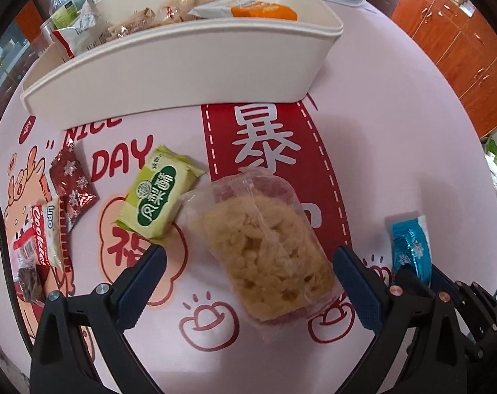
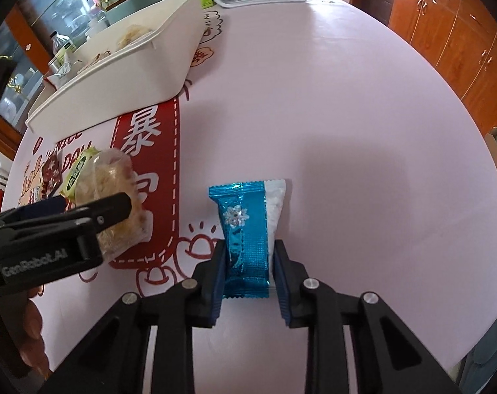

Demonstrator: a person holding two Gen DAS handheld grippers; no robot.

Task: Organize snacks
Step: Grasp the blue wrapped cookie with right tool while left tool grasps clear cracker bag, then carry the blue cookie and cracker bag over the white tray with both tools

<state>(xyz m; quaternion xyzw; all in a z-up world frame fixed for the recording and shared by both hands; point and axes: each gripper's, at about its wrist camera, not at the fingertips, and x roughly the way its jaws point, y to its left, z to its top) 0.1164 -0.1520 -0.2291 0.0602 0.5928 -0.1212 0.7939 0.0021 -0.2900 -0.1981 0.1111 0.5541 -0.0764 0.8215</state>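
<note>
Tablecloth [image 1: 379, 75] reading "NICE DAY", "Lipo Cookies" pack [image 1: 46, 239], right gripper [image 2: 248, 267] fingers clamping blue sachet [image 2: 247, 229] — left gripper [image 1: 248, 272] fingers spread

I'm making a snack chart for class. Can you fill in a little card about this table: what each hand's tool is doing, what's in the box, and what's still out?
right gripper: jaws shut on the blue packet
left gripper: jaws open, either side of the clear cake pack, not pressing it
box: white, holds several snacks already
still on table: green packet, dark red packet, cookie packet
table cover: pink with red drawings
</note>
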